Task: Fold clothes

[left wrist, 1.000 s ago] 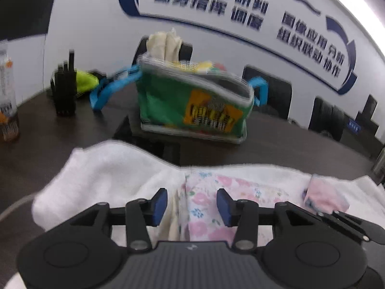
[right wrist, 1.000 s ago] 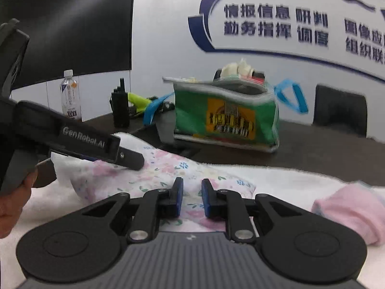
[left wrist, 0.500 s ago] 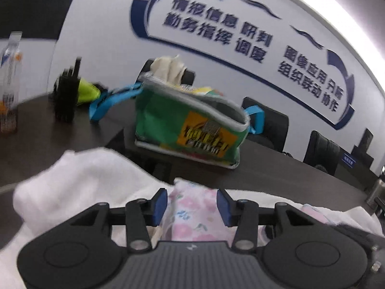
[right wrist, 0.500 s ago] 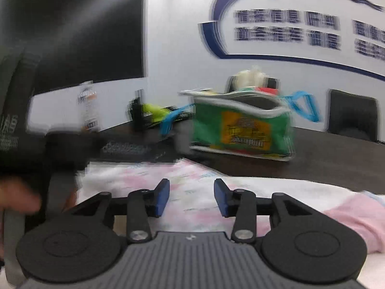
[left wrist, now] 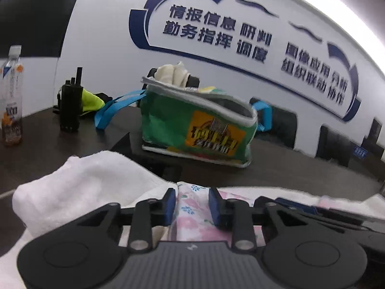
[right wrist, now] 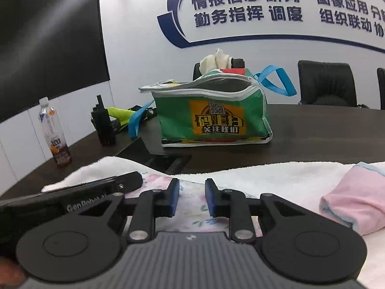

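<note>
Lying flat, floral garment (right wrist: 192, 201) runs left-right.

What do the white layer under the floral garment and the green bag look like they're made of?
White layer: probably terry or fleece; fuzzy, matte, thick rounded folds.
Floral garment: thin printed cloth, likely cotton; it lies flat.
Green bag: looks like laminated woven plastic; slightly glossy, stiff creased walls, printed panel, zip edge.

Pink floral garment (right wrist: 192, 201) on white towel (right wrist: 276, 175) (green bag (right wrist: 211, 118) behind)
</note>
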`<state>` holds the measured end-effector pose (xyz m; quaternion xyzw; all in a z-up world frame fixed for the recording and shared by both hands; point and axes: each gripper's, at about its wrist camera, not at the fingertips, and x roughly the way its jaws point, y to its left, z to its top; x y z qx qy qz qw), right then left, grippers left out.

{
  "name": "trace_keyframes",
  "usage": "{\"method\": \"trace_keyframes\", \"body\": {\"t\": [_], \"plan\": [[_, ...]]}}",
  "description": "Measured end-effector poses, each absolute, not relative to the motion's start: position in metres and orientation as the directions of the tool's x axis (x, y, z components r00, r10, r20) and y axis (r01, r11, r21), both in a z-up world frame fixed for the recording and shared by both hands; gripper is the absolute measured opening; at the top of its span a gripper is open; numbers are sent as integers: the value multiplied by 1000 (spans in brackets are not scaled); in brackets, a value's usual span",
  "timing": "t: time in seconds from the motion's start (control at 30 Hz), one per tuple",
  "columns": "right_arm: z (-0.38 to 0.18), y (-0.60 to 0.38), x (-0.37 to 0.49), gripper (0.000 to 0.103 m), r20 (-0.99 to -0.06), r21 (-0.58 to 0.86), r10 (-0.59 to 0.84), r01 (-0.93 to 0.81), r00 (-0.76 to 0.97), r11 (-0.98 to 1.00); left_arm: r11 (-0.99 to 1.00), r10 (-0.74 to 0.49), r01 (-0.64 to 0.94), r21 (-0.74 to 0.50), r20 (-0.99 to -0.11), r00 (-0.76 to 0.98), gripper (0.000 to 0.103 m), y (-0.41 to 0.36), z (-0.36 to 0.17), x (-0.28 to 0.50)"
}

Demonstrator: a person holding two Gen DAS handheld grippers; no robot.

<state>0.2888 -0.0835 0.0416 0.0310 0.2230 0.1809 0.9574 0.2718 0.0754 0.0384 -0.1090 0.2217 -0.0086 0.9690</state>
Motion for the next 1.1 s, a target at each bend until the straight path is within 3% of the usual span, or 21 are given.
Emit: {"method": "trace_keyframes", "body": {"t": [0.2, 0.3, 0.4, 0.6, 0.7, 0.8, 0.9, 0.97, 1.03, 1.07, 1.1], "plan": [[28, -80, 288, 23, -430, 106, 354, -343, 831, 933, 982, -41, -49, -182, -461, 887, 27, 72, 27, 273], [39, -94, 287, 23, -408, 154, 349, -313, 843, 937, 977, -52, -52, -206, -470, 881, 27, 79, 23, 276], [27, -99, 292, 23, -472, 152, 333, -296, 817, 943, 978, -59, -43, -205, -470, 881, 28, 78, 23, 276], [47, -126, 273, 24, -411, 182, 254, -194, 876, 964, 978, -57, -43, -203, -464, 884, 28, 79, 32, 274], [53, -134, 266, 24, -452, 189, 267, -201, 851, 961, 975, -71, -35, -220, -455, 888, 30, 84, 46, 267], [52, -134, 252, 24, -471, 161, 279, -230, 837, 960, 973, -70, -32, -227, -426, 902, 39, 84, 65, 249], [51, -133, 244, 24, -500, 125, 272, -242, 822, 962, 996, -47, -1, -90, -529, 847, 32, 65, 63, 245], [61, -144, 234, 24, -470, 180, 278, -218, 837, 959, 998, 17, -43, -42, -487, 873, 32, 60, 68, 220], [83, -161, 211, 25, -409, 249, 317, -230, 856, 941, 995, 62, -89, -46, -410, 910, 39, 56, 84, 183], [94, -167, 195, 31, -384, 236, 313, -236, 869, 943, 995, 49, -80, -64, -386, 921, 51, 52, 94, 162], [105, -174, 178, 44, -359, 222, 309, -241, 881, 945, 995, 26, -61, -82, -368, 930, 57, 47, 104, 139]]}}
